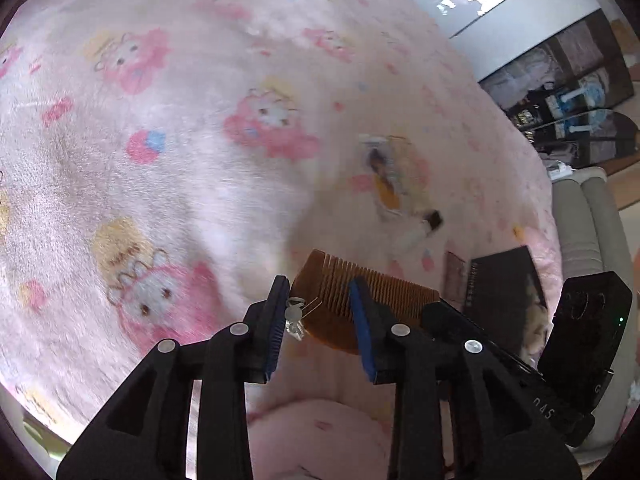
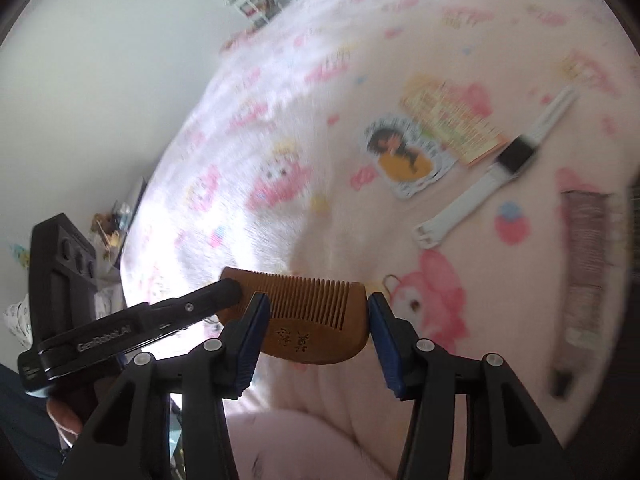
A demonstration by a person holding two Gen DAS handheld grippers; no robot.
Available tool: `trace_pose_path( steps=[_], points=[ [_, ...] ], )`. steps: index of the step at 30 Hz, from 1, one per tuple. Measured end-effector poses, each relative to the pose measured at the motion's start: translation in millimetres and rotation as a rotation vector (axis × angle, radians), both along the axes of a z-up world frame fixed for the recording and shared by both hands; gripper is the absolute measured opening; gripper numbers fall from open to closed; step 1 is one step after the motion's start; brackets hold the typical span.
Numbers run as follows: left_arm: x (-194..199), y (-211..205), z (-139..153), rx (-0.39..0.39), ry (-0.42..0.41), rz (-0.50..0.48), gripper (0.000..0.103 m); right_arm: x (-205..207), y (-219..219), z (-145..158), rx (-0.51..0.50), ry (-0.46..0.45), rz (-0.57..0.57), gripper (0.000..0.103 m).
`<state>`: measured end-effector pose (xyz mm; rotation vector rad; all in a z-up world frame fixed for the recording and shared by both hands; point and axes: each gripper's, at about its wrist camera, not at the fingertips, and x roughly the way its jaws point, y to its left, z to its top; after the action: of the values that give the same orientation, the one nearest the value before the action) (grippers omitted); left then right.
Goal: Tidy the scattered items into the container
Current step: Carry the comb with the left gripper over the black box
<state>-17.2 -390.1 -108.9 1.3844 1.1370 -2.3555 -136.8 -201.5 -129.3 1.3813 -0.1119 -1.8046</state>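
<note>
A brown wooden comb is held up over the pink cartoon blanket. In the right wrist view it sits between my right gripper's open jaws while my left gripper's fingertips pinch its left end. In the left wrist view my left gripper holds the comb, with a small clear charm by the left finger; how tightly it grips is unclear. The right gripper's finger touches the comb's right end. A cartoon sticker, a printed card and a white-strapped watch lie on the blanket.
A grey striped flat item lies at the right edge. A dark book or box lies near the blanket's edge. A white cabinet and dark shelves stand beyond the bed. A white wall is at the left.
</note>
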Motion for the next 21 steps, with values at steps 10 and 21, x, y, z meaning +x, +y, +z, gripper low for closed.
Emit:
trace_pose_path(
  steps=[10,21],
  points=[
    [-44.8,115.3,79.2,-0.042,0.109,-0.205,0.030,1.5,127.5,83.9,-0.035,0.164,-0.195,0.048],
    [-137.3,300.9,129.2,-0.073,0.179,-0.515,0.030,-22.0,348.1,140.5,-0.035,0.264,-0.497,0.048]
  ],
)
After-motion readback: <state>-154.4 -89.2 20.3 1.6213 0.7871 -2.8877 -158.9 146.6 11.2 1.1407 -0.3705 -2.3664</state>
